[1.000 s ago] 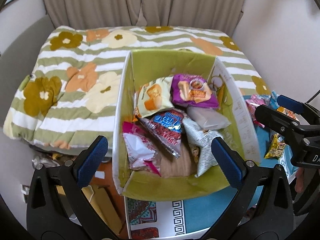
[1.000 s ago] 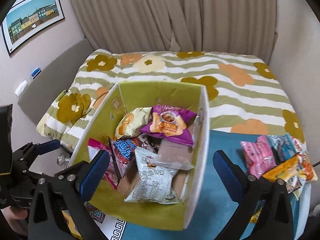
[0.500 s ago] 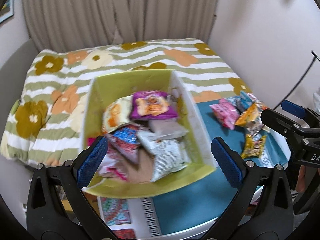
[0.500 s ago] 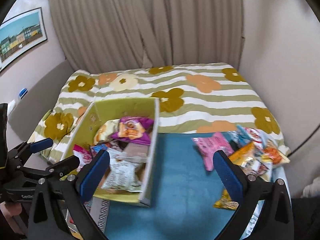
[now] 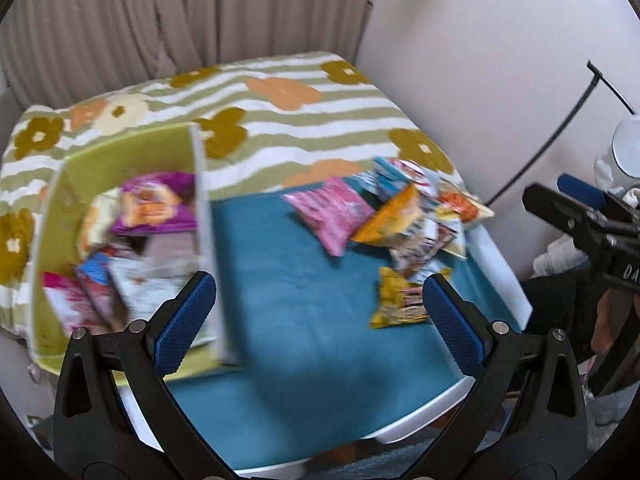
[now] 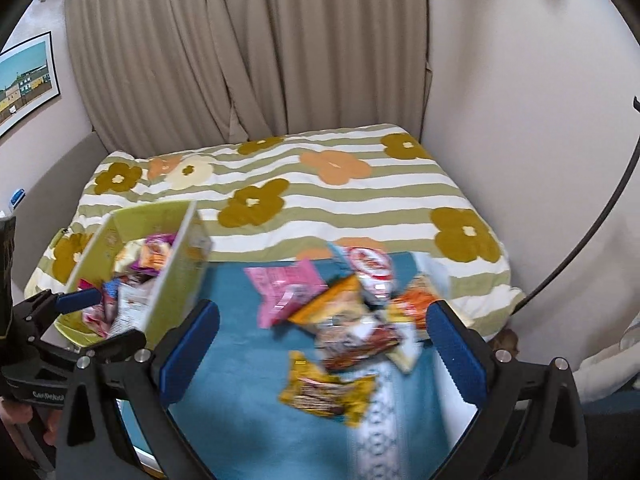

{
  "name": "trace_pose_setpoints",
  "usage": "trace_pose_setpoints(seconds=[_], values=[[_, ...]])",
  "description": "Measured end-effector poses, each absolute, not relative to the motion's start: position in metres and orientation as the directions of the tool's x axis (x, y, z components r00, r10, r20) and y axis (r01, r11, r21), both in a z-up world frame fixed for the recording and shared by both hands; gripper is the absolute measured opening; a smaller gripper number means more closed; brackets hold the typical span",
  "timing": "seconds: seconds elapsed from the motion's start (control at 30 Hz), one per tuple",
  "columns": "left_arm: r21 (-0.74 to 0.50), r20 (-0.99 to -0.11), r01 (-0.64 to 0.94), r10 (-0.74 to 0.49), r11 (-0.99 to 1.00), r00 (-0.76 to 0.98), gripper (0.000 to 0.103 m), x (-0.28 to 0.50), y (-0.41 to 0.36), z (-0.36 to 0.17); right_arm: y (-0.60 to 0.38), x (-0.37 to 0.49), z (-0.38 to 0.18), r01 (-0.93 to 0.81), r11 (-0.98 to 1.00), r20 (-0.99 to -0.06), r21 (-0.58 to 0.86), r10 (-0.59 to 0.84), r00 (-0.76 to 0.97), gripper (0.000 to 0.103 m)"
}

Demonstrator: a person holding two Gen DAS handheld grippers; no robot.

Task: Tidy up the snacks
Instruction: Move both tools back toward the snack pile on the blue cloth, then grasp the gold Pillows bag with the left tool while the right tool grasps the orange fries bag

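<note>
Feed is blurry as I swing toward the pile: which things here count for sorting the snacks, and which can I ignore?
For the job:
- green box, already holding several packets
- loose snack pile on the blue mat
- yellow packet, nearest
- left gripper and right gripper, both open and empty

Ignore:
- flowered bedspread
- curtain
- wall picture

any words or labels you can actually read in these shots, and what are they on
"DA": white letters, cut off by the frame edge, on the black body of the right gripper in the left wrist view.
"GenRobot", roughly: small, soft white print on the black body of the left gripper in the right wrist view.
Snack packets on the blue mat and those in the green box: printing too blurred to read.
Framed picture on the wall: no text legible.
</note>
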State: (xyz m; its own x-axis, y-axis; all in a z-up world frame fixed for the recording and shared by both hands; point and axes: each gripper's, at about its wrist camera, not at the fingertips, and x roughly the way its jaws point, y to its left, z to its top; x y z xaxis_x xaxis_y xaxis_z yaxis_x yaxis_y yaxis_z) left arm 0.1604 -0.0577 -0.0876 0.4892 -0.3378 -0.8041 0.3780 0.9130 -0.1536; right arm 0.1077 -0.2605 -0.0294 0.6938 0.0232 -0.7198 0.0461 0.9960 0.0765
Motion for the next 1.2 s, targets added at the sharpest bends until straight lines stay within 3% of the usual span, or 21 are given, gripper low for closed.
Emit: trace_pose_setpoints(seconds=[0.37,0.73,1.1,1.2], values=[[-0.183,-0.853,0.368,-0.334,0.912,0.402,0.102,0.161,-0.159,-0.150,-0.360,0.133,-0.077,-0.057,0.996,-0.761,0.064,0.086,0.643,0.103],[-0.195,-0.899,0.303,-0.294,0.933,0.326,0.102,0.174,-0.189,-0.240,-0.386,0.188,-0.161,-0.240,0.970,-0.826,0.048,0.173,0.536,0.103],[-0.179,-0.918,0.307,-0.271,0.935,0.290,0.102,0.179,-0.207,-0.286,-0.383,0.220,-0.213,-0.324,0.944,-0.845,0.068,0.227,0.483,0.102],[-0.180,-0.919,0.310,-0.272,0.933,0.285,0.091,0.179,-0.210,-0.291,-0.382,0.223,-0.222,-0.338,0.937,-0.851,0.083,0.243,0.466,0.096]])
